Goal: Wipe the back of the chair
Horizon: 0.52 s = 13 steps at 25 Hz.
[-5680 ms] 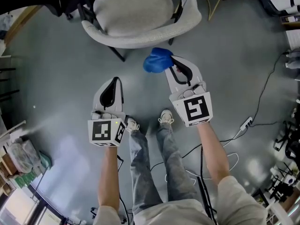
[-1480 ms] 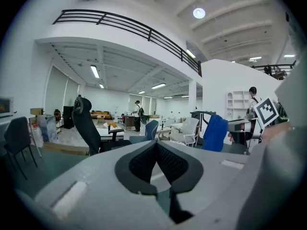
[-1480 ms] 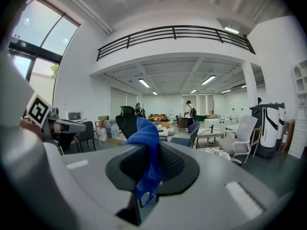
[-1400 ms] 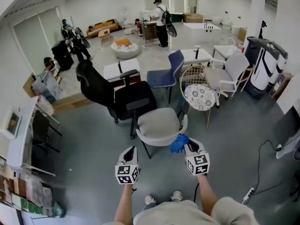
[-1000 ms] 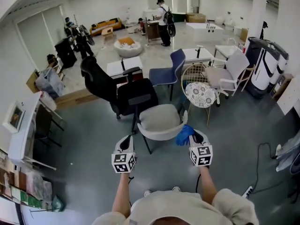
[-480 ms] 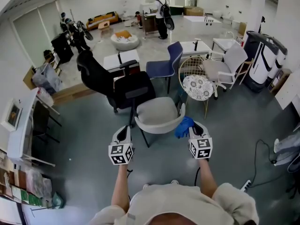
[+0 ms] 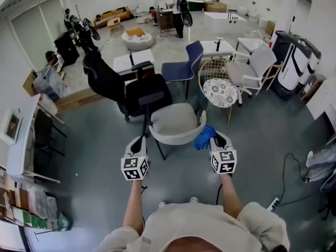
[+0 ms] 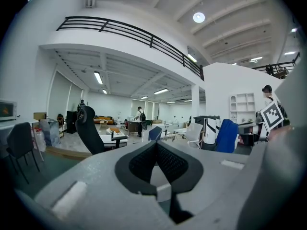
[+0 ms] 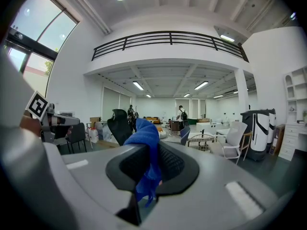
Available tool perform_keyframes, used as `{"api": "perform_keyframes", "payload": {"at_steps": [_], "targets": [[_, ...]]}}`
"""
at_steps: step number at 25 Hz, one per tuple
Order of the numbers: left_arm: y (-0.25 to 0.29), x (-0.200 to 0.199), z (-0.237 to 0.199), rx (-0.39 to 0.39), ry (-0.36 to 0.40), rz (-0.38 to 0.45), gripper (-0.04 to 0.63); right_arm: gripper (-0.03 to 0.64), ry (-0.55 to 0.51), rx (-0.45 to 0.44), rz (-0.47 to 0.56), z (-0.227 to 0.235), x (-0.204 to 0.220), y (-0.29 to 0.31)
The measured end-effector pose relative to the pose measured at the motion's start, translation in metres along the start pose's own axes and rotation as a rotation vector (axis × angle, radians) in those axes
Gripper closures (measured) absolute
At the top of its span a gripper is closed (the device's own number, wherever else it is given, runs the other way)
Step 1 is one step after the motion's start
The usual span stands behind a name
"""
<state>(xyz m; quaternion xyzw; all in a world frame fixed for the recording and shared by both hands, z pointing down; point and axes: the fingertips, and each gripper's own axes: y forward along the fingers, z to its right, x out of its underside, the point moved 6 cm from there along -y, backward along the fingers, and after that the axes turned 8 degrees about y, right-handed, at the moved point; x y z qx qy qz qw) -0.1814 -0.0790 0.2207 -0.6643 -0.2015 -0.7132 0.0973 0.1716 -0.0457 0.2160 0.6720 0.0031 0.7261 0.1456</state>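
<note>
A grey upholstered chair stands just ahead in the head view, its curved back rim facing me. My right gripper is held at the rim's right end, shut on a blue cloth that bunches out past its tips. In the right gripper view the cloth hangs pinched between the jaws. My left gripper hovers just left of the rim, a little apart from it. Its jaws are shut with nothing between them. The grippers' own bodies hide the chair in both gripper views.
Behind the grey chair stand a black office chair, a blue chair, a wire chair with a lace cushion and a white chair. Cables trail on the floor at right. A person stands far back.
The head view rose from steeply down at the chair and my feet to the whole room. Over the last second both grippers crept slightly toward the chair back, cloth still held.
</note>
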Motion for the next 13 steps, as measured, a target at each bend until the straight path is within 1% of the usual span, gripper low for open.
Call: {"api": "perform_keyframes", "payload": {"at_steps": [7,13], "targets": [[0.0018,0.0018,-0.0025,0.011,-0.002,0.002,0.591,0.578,-0.003,0.011,-0.02,-0.0024,0.0073,0.0019],[0.007,-0.0027,-0.0017,0.025,0.013,0.001,0.591,0.578,-0.002,0.026,-0.005,0.0003,0.0063,0.003]]}}
